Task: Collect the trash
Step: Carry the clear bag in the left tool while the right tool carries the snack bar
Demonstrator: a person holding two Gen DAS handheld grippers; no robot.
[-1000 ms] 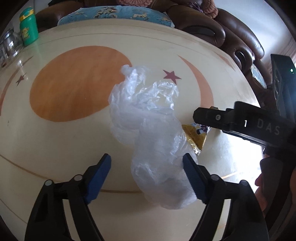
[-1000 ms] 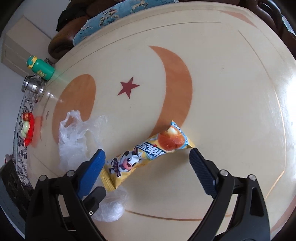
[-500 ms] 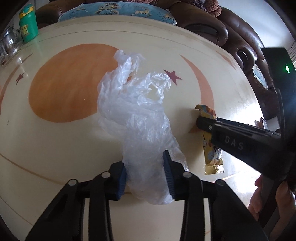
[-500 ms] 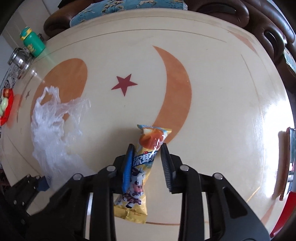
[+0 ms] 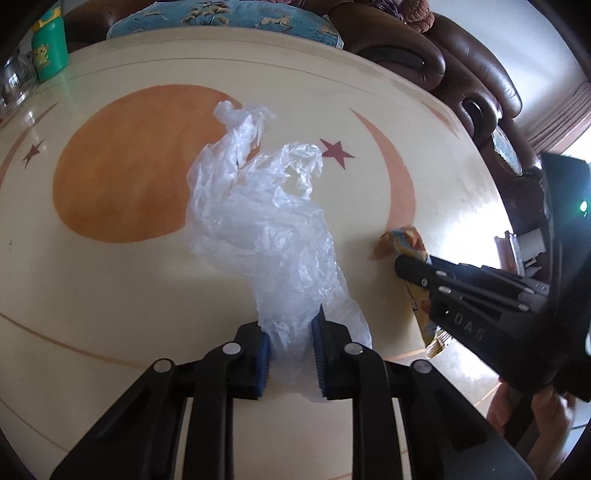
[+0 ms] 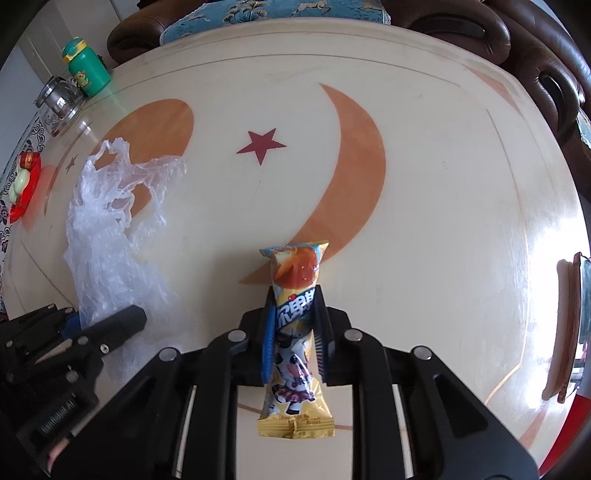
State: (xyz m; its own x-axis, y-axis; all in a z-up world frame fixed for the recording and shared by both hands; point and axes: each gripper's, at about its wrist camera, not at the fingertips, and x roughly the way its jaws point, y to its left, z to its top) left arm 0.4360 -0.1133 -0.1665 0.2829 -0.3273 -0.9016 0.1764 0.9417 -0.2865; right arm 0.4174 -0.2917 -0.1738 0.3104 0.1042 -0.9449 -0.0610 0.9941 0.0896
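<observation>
Trash here comes in two pieces, and we hold both. Our left gripper has its jaws closed tight on the near end of a crumpled clear plastic bag, which spreads forward from the blue pads across the table. Our right gripper has its jaws pinched on the middle of a yellow snack wrapper; the wrapper's orange-printed end sticks out ahead of the jaws and its crimped yellow end hangs back behind them.

We work over a glossy cream table inlaid with an orange disc, an orange crescent and a dark red star. The crescent runs just ahead of the right jaws, the star further ahead and slightly left. From the left wrist view, the disc lies ahead and left of the jaws, partly under the bag.

At the far left edge of the table we see a green kids' bottle, a glass jar beside it, and a red dish nearer us. Beyond the far rim stands a brown leather sofa with a blue patterned cushion. Bright glare washes the table to the right of the jaws.
</observation>
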